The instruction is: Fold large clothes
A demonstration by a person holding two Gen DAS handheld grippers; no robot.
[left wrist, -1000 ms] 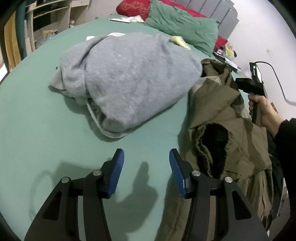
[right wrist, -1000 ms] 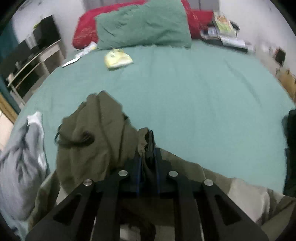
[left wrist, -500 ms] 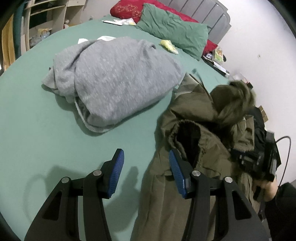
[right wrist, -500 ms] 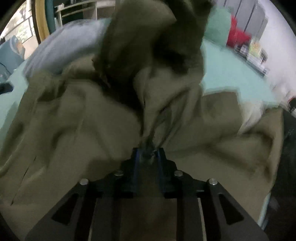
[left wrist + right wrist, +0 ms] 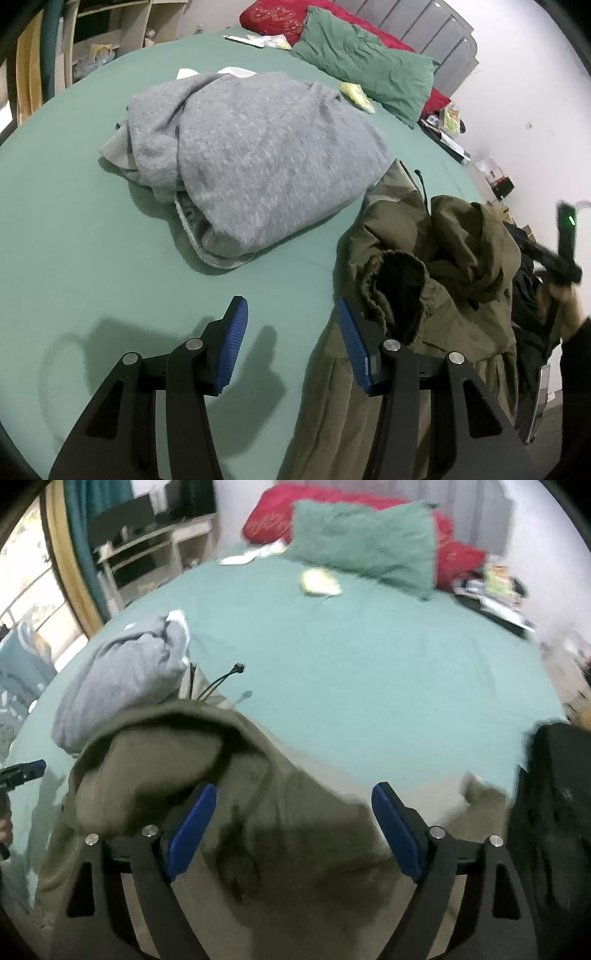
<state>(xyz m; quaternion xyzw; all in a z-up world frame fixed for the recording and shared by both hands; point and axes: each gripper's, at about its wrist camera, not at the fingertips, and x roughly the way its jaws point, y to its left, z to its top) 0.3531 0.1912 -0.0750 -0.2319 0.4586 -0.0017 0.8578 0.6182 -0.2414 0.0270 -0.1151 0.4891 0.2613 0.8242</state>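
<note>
An olive jacket (image 5: 443, 258) lies crumpled on the green bed sheet (image 5: 92, 240), its dark cuff opening facing up. My left gripper (image 5: 293, 332) hovers open over the sheet, its right finger beside that cuff, nothing pressed between the pads. In the right wrist view my right gripper (image 5: 293, 797) hangs above the jacket (image 5: 295, 834). Its jaws are opening wide and the pads touch no cloth. A hand holds the right gripper's body (image 5: 554, 254) at the jacket's far side. The left gripper's tip (image 5: 22, 771) shows at the left edge.
A heaped grey garment (image 5: 258, 155) lies left of the jacket, touching its collar. A green pillow (image 5: 369, 66) and a red pillow (image 5: 280, 18) sit at the headboard, with a small yellow item (image 5: 356, 94) nearby. A black item (image 5: 554, 812) lies at the bed's right edge. Shelves (image 5: 96, 33) stand to the left.
The right gripper dragged the jacket's upper part toward the near edge, then let go and spread its jaws wide. The jacket now lies bunched. The left gripper has hardly moved.
</note>
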